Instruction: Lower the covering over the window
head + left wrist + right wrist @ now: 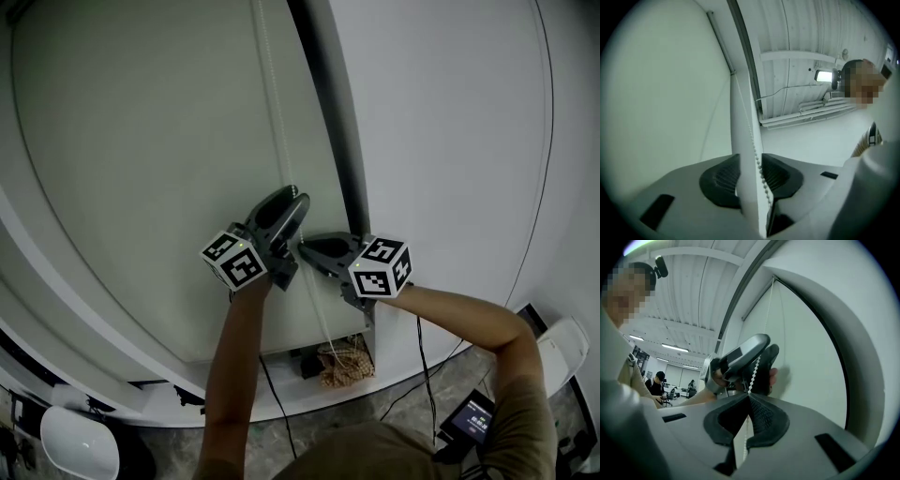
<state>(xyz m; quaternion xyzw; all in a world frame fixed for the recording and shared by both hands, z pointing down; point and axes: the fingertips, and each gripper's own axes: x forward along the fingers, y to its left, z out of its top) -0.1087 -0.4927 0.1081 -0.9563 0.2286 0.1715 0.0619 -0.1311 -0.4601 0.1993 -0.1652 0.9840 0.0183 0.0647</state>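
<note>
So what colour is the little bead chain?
The bead chain is white; it shows best in the right gripper view.

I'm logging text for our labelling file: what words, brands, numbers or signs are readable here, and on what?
No readable text anywhere.
Left marker cube, right marker cube: black-and-white square patterns only, no letters.
Small screen on the floor: bright lines, too small to read.
Roller blind, bead chain: no print.

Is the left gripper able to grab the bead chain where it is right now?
Probably yes: the bead chain runs between the open jaws of the left gripper, nothing blocking it; the right gripper is clamped on it lower down.
</note>
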